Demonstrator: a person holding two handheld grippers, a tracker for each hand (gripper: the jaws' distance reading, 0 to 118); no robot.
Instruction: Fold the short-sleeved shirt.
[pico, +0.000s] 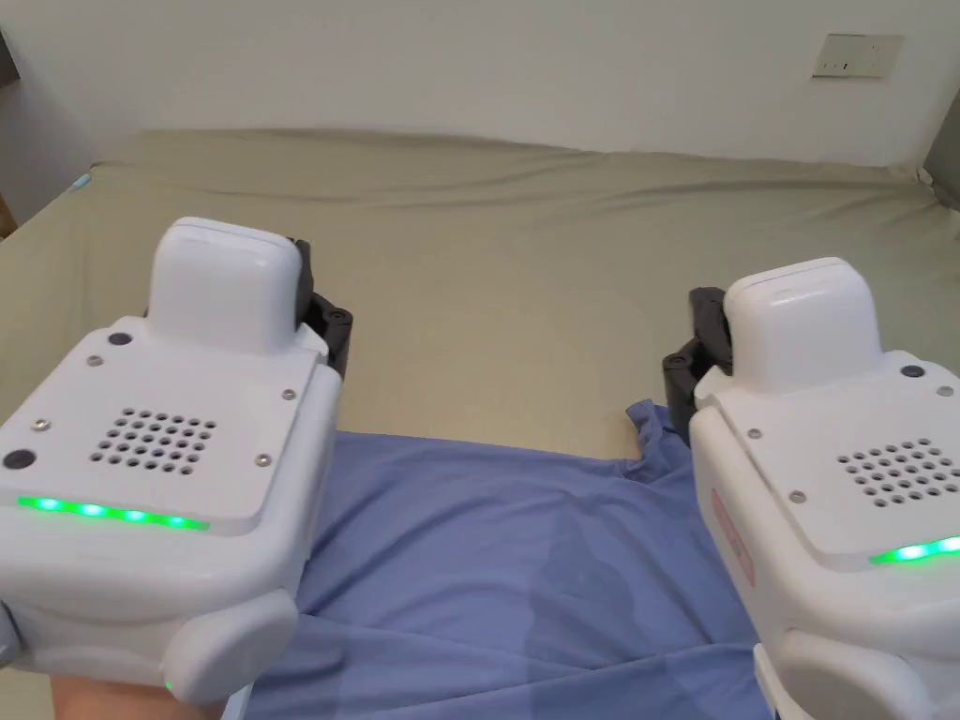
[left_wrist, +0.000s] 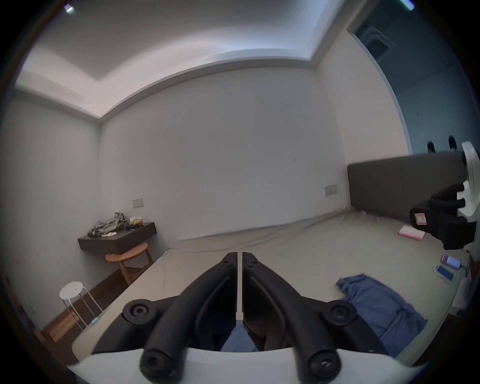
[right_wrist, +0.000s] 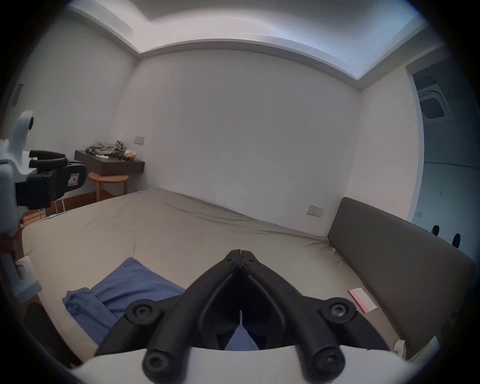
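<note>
Head view, nearest the person: the left gripper and the right gripper are held side by side over the near edge of the bed, each with a white housing and a strip of green lights; between and below them the blue shirt lies spread on the tan sheet, its far edge running straight from left to right, with a rumpled bit of cloth sticking up just beside the right gripper. In the left gripper view its own two black jaws stand almost together, a thin slit of light between them along their length and nothing caught in it; blue cloth shows beneath them at the near edge. In the right gripper view the jaws meet at the tips, with nothing visible between them, and blue cloth shows below them too. Neither gripper touches the shirt so far as the views show. Farther off on the sheet, to the right, lies a pink and white booklet; the dark headboard stands along the right side of the bed. Past the far left corner of the bed are a white stool, a round wooden stool and a dark wall shelf with a heap of grey cloth on it; a wall socket sits on the far wall.
</note>
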